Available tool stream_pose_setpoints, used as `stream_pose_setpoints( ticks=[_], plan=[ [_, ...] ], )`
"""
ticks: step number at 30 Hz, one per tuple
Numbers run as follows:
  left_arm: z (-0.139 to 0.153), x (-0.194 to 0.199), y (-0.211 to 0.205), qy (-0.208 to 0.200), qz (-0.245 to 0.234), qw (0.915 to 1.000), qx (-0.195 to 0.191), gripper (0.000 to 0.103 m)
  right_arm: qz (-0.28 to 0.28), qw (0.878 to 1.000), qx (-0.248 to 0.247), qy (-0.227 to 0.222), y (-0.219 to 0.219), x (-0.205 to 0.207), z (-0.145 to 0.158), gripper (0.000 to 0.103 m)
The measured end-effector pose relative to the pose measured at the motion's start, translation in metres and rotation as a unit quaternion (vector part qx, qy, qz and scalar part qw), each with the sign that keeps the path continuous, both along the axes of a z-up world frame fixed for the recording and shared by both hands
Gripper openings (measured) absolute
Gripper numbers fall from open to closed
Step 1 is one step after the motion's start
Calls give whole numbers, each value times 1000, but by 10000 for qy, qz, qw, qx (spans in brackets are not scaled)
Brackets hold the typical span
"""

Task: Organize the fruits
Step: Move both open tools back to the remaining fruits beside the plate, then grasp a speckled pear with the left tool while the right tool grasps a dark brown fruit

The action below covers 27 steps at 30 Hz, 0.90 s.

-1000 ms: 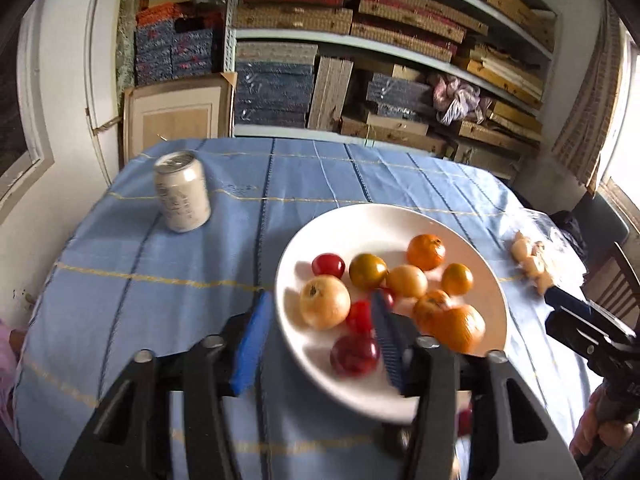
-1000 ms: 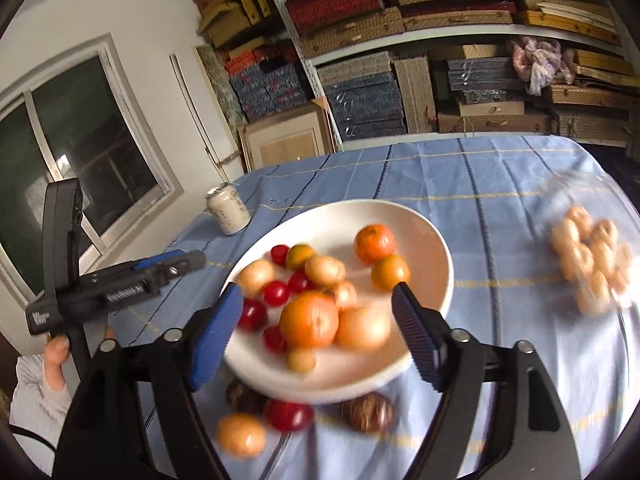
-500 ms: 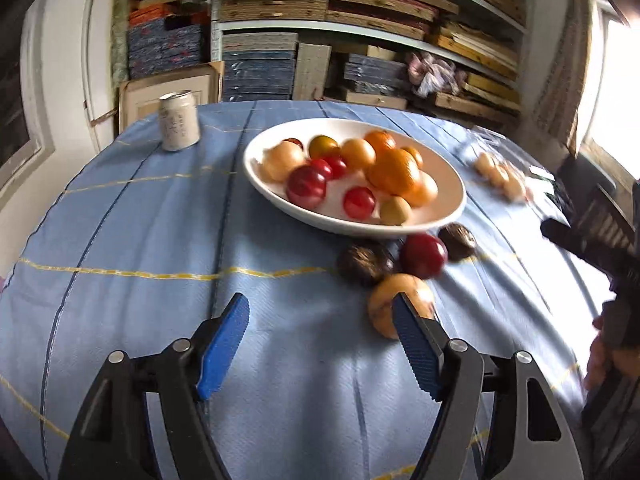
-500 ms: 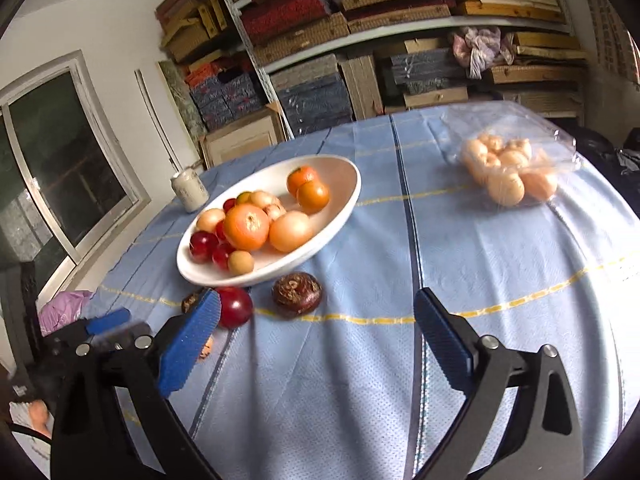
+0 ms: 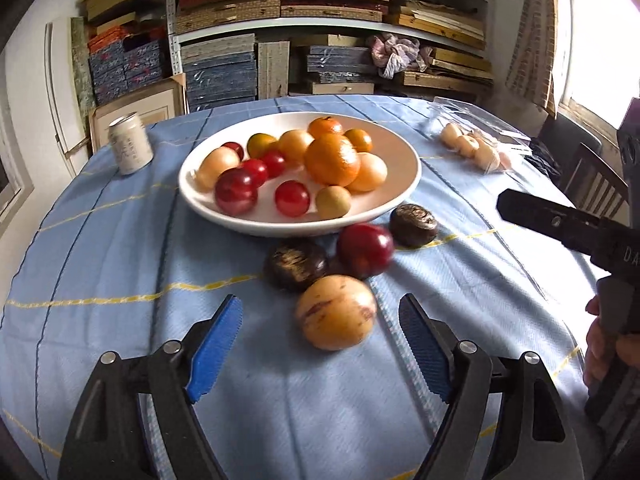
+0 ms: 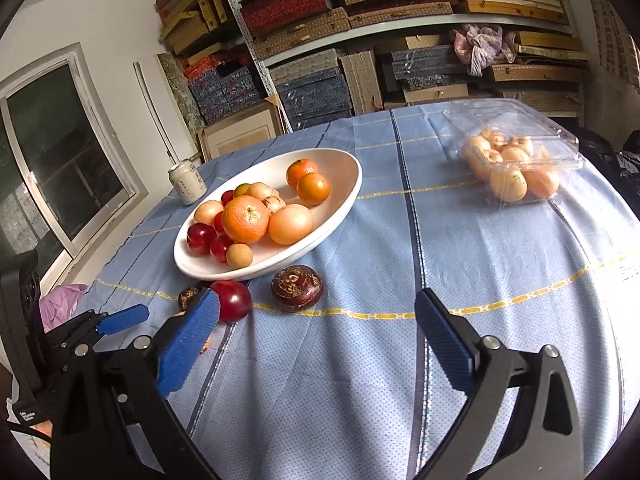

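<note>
The left gripper [image 5: 320,334] has just been spreading its jaws and hangs unclenched over the blue cloth, a tan-yellow fruit [image 5: 335,312] lying ahead between the blue pads but untouched. Beyond it sit a dark wrinkled fruit [image 5: 295,265], a red plum [image 5: 365,250] and a second dark fruit [image 5: 413,220] — all loose on the cloth just in front of the white bowl [image 5: 394,196] of oranges and plums. The right gripper [image 6: 316,332] is spread wide and empty — its jaws steady.
</note>
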<state>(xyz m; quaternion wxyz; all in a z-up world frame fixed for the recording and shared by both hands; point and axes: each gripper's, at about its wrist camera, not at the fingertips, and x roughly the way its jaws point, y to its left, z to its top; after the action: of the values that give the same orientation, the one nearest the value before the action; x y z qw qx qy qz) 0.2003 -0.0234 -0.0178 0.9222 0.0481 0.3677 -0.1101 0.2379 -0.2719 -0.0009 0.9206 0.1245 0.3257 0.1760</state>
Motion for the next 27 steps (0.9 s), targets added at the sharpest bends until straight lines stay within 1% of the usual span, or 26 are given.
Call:
stream_pose_setpoints(
  ticks=[4, 12, 14, 15, 16, 17, 18, 21, 25, 27],
  plan=[
    [-3, 5, 1, 56, -3, 9998, -181, 80, -28, 10000, 24, 89, -1, 3, -2, 96],
    [-8, 12, 0, 167, -6, 9997, -163, 78, 35, 9999, -10, 158, 2, 3, -5, 97],
    [-11, 16, -1, 284, -4, 9995, -147, 77, 55, 9998, -49, 195, 4, 4, -7, 97],
    [-12, 18, 0, 333, -3, 9993, -156, 74, 68, 9997, -74, 207, 5, 5, -7, 97],
    [-13, 19, 0, 380, -6, 9991, -167, 61, 78, 9997, -97, 213, 6, 4, -8, 97],
    [-14, 20, 1, 426, -27, 9989, -185, 51, 83, 9997, -122, 215, 6, 5, -8, 97],
    [-15, 22, 0, 499, -127, 9984, -251, 48, 85, 9996, -136, 216, 7, 5, -9, 97],
    [-16, 21, -1, 487, -138, 9985, -196, 46, 77, 9996, -144, 241, 6, 6, -10, 97],
    [-14, 18, 5, 476, -150, 9984, -277, 46, 151, 9995, -153, 228, 7, 6, -11, 97],
    [-8, 14, 13, 399, -73, 9987, -322, 46, 270, 9990, -282, 195, 12, 5, -11, 97]
  ],
)
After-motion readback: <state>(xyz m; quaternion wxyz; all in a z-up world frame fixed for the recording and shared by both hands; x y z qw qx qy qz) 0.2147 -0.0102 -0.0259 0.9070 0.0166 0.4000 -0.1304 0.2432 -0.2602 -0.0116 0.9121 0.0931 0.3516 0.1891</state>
